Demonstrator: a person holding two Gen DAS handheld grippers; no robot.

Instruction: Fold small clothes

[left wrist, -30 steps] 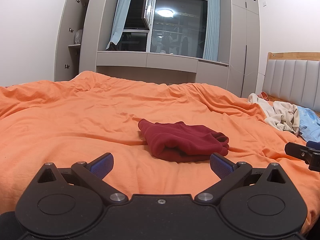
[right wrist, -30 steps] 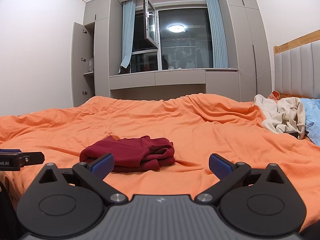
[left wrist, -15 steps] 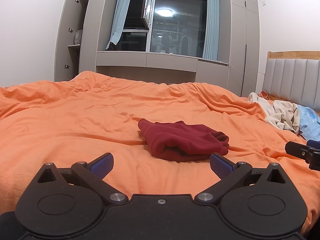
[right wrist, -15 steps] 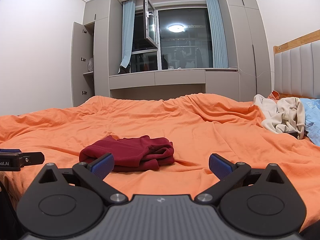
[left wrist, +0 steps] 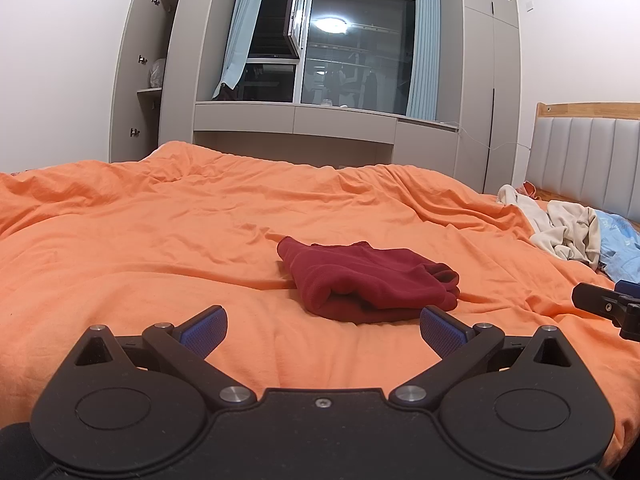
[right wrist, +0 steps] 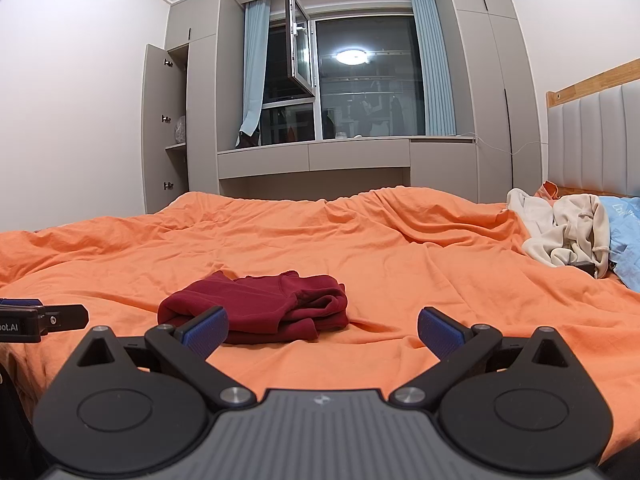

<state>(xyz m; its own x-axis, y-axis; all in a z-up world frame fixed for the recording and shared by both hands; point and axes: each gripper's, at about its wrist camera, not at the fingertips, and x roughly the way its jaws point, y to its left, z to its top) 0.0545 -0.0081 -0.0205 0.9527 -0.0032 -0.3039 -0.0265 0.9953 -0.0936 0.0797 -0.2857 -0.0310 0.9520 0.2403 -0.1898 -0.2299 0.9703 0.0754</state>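
Tongs, left (left wrist: 322, 326) and right (right wrist: 322, 326), both spread, empty, hovering near the bed edge. Dark red knit garment (left wrist: 368, 282) lies folded mid orange duvet (left wrist: 160, 240). Fold looks done; likely next: fetch cream crumpled clothes (right wrist: 560, 236), far right.

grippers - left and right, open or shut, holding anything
Left hand-held gripper: open, holding nothing; red garment lies on the bed ahead.
Right hand-held gripper: open, holding nothing.
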